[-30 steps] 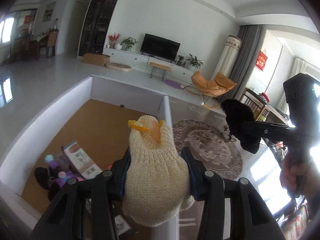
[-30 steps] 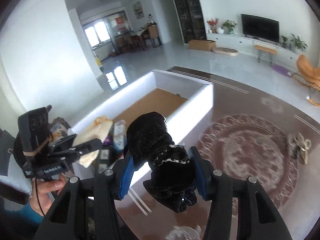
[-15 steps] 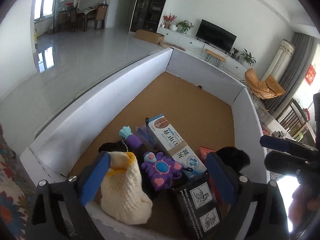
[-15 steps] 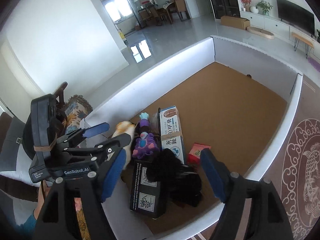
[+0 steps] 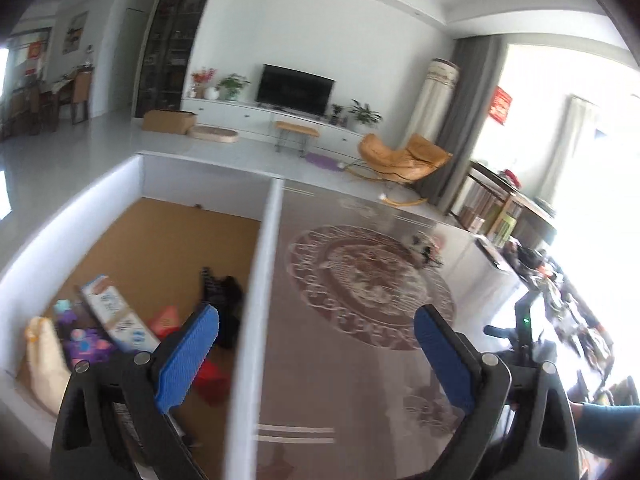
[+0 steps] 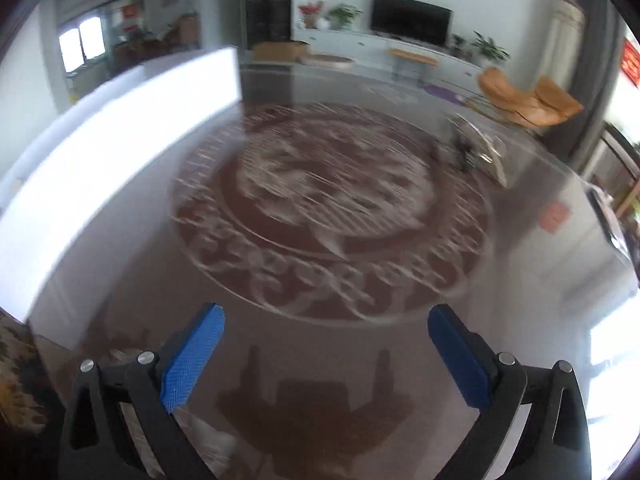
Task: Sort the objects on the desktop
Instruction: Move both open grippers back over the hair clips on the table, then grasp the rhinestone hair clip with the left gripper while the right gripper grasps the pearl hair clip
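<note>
Beside white box wall [image 5: 256,300], left gripper [image 5: 316,356] and right gripper [image 6: 326,360] both opening, empty; small dark metallic clutter [image 6: 464,148] beyond table medallion; likely light, tangly, slippery; pinch across middle.

Left gripper [image 5: 316,330] and right gripper [image 6: 326,328] — jaws opening (both empty)

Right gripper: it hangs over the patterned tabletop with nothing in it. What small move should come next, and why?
Probably carry the right gripper toward the small dark cluster near the tabletop's far right edge. Its jaws are opening with nothing between them, and that blurred cluster looks like the one thing left outside the white box. What it is cannot be made out.
</note>
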The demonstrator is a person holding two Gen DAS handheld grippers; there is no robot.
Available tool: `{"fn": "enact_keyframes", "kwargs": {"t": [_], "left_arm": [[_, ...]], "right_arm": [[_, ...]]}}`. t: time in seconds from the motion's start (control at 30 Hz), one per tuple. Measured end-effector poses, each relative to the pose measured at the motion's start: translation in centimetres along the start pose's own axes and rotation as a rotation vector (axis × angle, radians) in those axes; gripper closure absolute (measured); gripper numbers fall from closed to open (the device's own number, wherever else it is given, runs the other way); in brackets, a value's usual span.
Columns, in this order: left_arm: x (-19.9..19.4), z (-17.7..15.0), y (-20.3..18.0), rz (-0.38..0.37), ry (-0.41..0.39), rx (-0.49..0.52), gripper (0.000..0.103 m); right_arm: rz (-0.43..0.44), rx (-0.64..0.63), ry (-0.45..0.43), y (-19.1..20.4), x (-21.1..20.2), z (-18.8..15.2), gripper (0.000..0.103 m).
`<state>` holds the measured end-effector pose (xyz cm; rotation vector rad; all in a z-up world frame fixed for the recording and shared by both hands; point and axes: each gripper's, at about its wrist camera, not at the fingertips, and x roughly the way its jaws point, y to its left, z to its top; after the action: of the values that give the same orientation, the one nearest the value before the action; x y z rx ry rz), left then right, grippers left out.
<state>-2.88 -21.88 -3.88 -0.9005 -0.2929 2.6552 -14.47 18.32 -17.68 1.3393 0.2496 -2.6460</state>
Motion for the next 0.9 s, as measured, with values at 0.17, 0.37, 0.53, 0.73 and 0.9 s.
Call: {"fn": "enact_keyframes", "kwargs": {"t": [0.17,0.37,0.53,0.73,0.9], "left_arm": [[9.4,-2.3,-8.5,-0.094,0.192,0.133,0.001],[23.7,-4.4,-16.4,-0.055,0.359,0.348,0.001],[33.0,-3.7,-20.8,-0.003,0.438,0.471,0.001],[40.8,0.2,-23.5,0.039,0.429,0.398,0.000],[46.3,3.3,-25.0,0.081,0.418,0.353,0.000]], "right_arm": [[-0.119,0.159,0.026,-10.9,-0.4,-3.8,0.001],[-0.086,0.251,0.035,-14.5,-0.2,-5.3,0.000],[-0.093,0.237,0.021,-13.9,0.3,-5.1,0.000],[-0.093,0.234,0.016,-12.8,-0.1,-5.6,0.000],[-0.093,0.234,0.016,-12.8,-0.1,-5.5,0.000]]}}
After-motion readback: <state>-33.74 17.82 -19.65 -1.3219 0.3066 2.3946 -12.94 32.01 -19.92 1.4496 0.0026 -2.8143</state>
